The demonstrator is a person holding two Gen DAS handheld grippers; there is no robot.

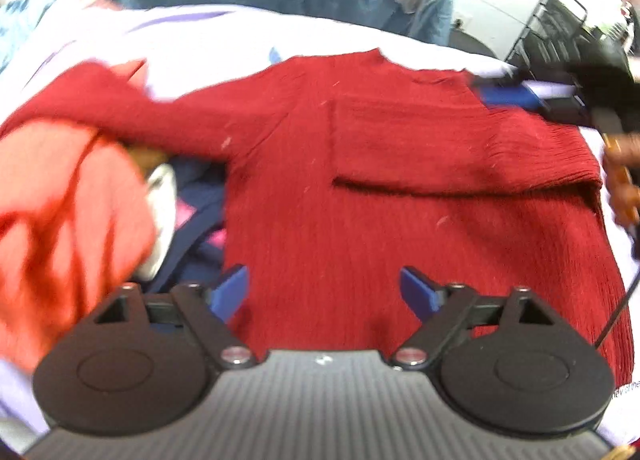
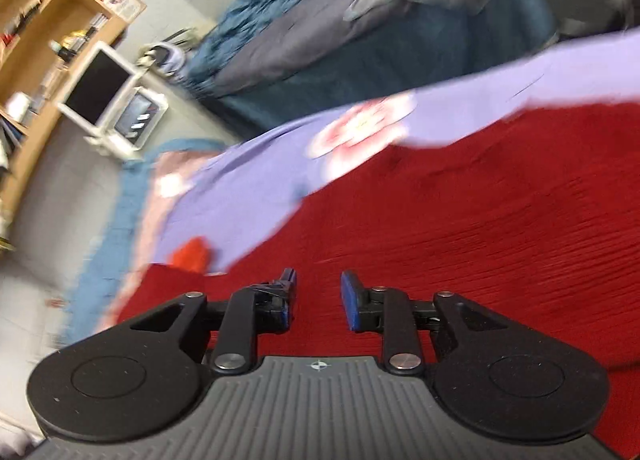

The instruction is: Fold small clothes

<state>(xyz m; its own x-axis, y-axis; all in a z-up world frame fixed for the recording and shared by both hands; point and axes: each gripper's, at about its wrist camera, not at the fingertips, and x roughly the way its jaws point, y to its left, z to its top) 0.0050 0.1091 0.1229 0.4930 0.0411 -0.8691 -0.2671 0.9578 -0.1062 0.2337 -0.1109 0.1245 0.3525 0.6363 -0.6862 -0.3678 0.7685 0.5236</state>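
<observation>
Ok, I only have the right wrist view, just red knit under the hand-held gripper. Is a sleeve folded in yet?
Observer: Yes, the folded sleeve lies across the chest of the red sweater.
Operator: And the other one?
Observer: The other sleeve is unfolded, stretched out sideways next to an orange garment.
Operator: What's the left one doing?
Observer: The left hand-held gripper hovers open above the sweater's hem end, with nothing between its jaws.
</observation>
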